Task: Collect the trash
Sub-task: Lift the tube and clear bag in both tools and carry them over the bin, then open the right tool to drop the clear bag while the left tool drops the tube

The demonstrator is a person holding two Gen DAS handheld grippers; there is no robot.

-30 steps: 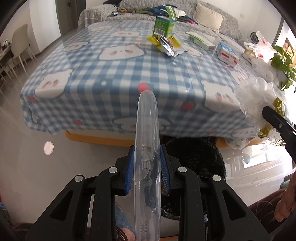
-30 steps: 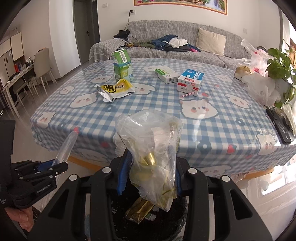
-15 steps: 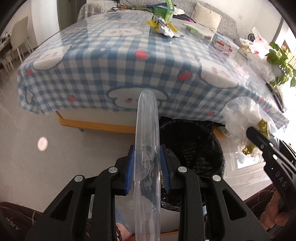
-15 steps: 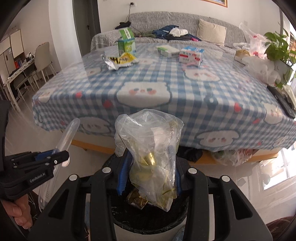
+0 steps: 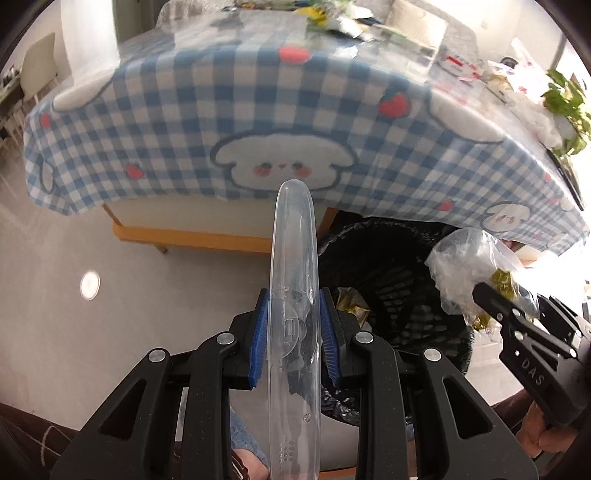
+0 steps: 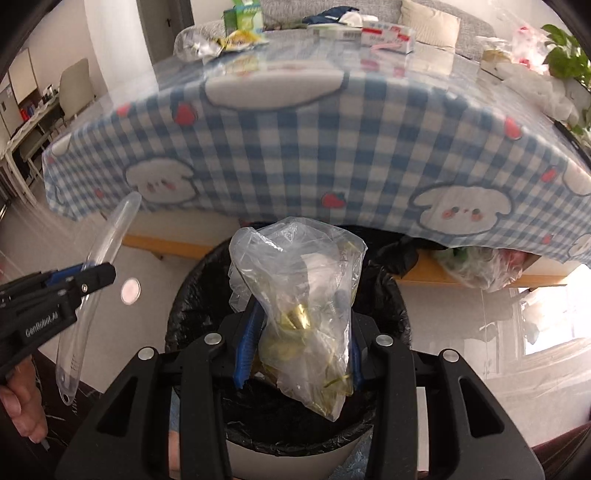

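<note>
Left wrist view shows the left gripper point(image 5: 294, 343) clamped on a clear plastic case point(image 5: 293, 295) that juts past its fingers; the black-lined trash bin point(image 5: 391, 291) sits just beyond and right. The right gripper point(image 6: 299, 343) squeezes a clear bag of wrappers point(image 6: 306, 306) directly above that bin point(image 6: 192, 295), below the checked tablecloth point(image 6: 295, 140).

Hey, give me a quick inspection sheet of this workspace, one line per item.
Surface: table under a blue checked tablecloth, seen from below its edge.
Job's things: black-lined bin beneath the grippers; clear plastic case; clear bag of wrappers.
Clutter: cartons, boxes and a snack wrapper on the table.
Grippers: left gripper shut on the case; right gripper shut on the bag, above the bin.
Cables: nothing seen.
Surroundings: grey sofa, potted plant, pale tiled floor.
</note>
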